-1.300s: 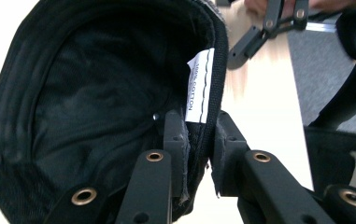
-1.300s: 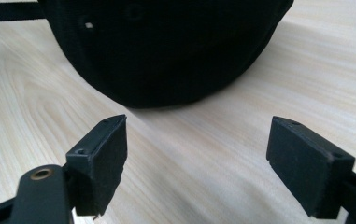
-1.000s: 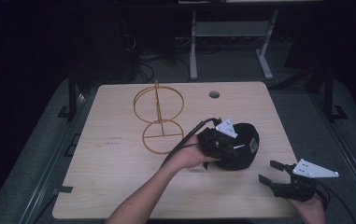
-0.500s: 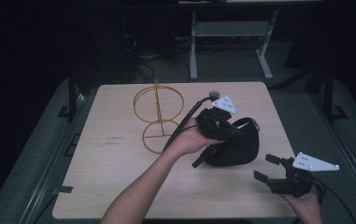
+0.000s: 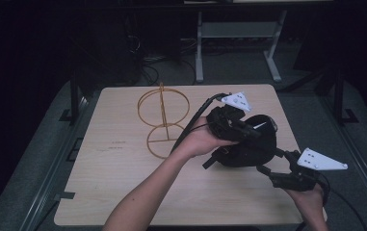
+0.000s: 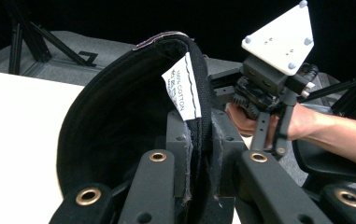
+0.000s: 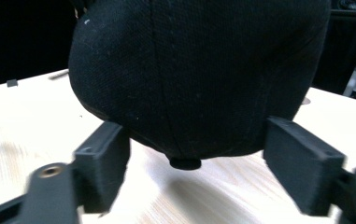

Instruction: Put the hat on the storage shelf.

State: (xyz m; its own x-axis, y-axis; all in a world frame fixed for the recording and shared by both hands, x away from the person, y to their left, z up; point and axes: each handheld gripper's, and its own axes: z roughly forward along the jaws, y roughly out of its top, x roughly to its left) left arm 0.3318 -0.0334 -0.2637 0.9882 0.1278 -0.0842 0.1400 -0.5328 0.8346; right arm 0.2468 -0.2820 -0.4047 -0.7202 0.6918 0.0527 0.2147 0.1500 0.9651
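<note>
A black cotton cap [image 5: 255, 147] hangs above the right half of the wooden table [image 5: 109, 187]. My left gripper [image 5: 246, 131] is shut on its rim; in the left gripper view the jaws clamp the sweatband [image 6: 199, 154] just below a white label [image 6: 185, 88], with the hollow of the cap [image 6: 119, 126] to their left. My right gripper [image 5: 273, 163] sits low at the cap's right and points at its crown [image 7: 199, 70]. Its jaws have just been closing a little. The pads [image 7: 105, 161] stand apart on either side of the crown's top button [image 7: 185, 163] and do not press on it.
A gold wire stand [image 5: 162, 120] with two rings is upright on the table, left of the cap. A round hole [image 5: 218, 97] marks the far edge. Dark floor, cables and a grey metal frame [image 5: 239, 43] lie beyond the table.
The left hand has lifted the cap off the table and tipped its opening upward. The right gripper has risen and moved in toward the cap's crown.
</note>
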